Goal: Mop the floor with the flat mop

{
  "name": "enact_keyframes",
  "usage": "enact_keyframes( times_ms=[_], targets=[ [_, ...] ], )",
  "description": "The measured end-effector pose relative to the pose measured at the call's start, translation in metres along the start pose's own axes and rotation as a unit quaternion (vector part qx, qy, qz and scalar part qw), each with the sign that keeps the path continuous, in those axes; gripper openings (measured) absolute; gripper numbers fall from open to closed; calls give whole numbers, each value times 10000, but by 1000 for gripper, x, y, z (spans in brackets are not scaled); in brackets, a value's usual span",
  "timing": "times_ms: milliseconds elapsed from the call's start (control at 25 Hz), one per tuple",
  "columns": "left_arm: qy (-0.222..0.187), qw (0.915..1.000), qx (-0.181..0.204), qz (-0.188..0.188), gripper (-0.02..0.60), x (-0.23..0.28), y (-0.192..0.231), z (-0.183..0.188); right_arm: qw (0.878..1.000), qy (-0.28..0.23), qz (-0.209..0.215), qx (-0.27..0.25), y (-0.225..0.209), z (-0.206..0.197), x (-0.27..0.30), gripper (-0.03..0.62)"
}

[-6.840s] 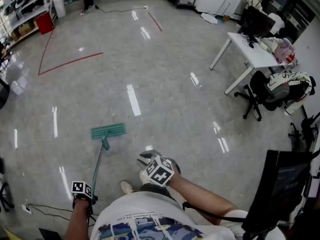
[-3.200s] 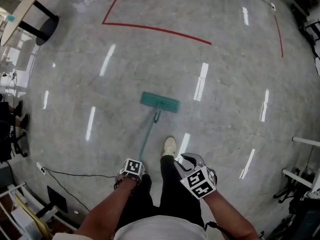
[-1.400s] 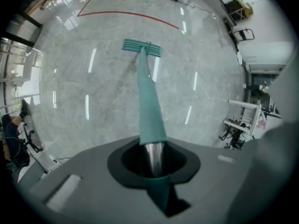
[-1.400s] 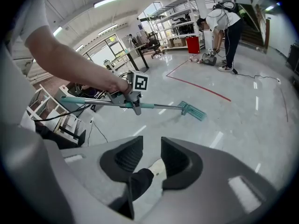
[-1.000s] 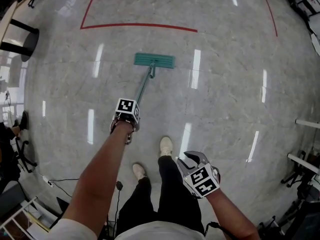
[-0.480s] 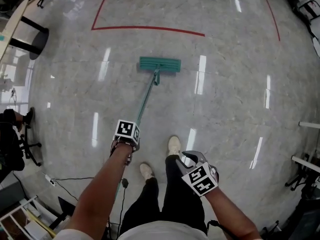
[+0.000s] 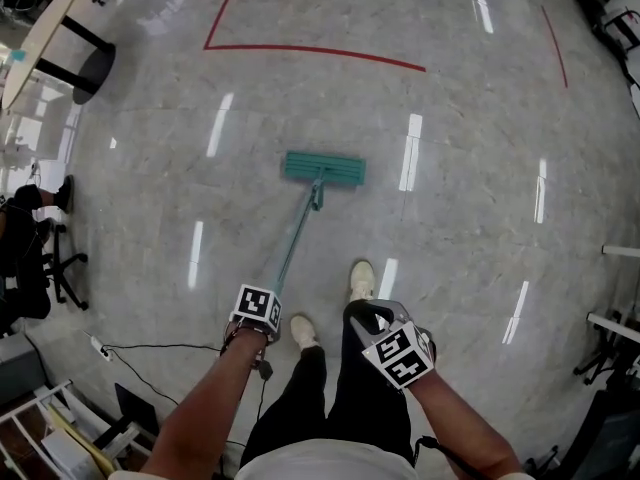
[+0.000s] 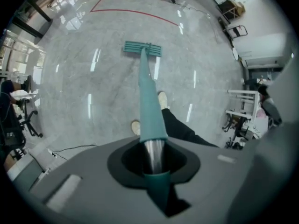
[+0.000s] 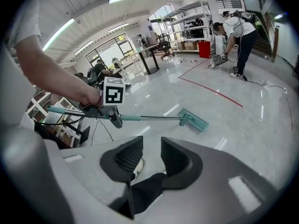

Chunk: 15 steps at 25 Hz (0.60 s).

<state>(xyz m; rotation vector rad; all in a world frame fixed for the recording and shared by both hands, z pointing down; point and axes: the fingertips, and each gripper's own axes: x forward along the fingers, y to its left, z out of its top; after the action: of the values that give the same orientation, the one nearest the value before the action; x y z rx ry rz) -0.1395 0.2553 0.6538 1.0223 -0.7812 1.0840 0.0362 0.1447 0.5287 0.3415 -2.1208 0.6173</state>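
Head view: L gripper (image 7: 256,320) is clamping the flat mop handle (image 7: 296,240). The mop head (image 7: 323,168) is lying flat on the grey floor (image 7: 470,168), ahead of the shoes (image 7: 362,280). R gripper (image 7: 372,314) is hovering over the person's leg.
L gripper view: jaws are clamping tight round the teal handle.
R gripper view: jaws are standing narrowly apart, gripping nothing.

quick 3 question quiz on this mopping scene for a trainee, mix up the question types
1. True or false: the right gripper is shut on the mop handle.
2. Relative to the red tape line, the mop head lies: A on it; B short of it, nearer the person; C beyond it.
3. Fill in: the left gripper is shut on the ____.
Key: 1 false, its jaws stand apart and empty; 2 B; 3 mop handle.
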Motion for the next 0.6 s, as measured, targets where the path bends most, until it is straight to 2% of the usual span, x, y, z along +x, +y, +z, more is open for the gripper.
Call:
enact_keyframes(
  times_ms=[160,360,600],
  targets=[
    [54,10000,7,74,72,11,6,-35,10000,22,70,-34,12,-4,6,123],
    [229,9997,-33,72,72,28,11,-59,9998,56,147,-79,25,-4,13,123],
    [377,9990,-92,202,72,45,19,-51,9997,164,193,-68,23,-11,14,123]
  ],
)
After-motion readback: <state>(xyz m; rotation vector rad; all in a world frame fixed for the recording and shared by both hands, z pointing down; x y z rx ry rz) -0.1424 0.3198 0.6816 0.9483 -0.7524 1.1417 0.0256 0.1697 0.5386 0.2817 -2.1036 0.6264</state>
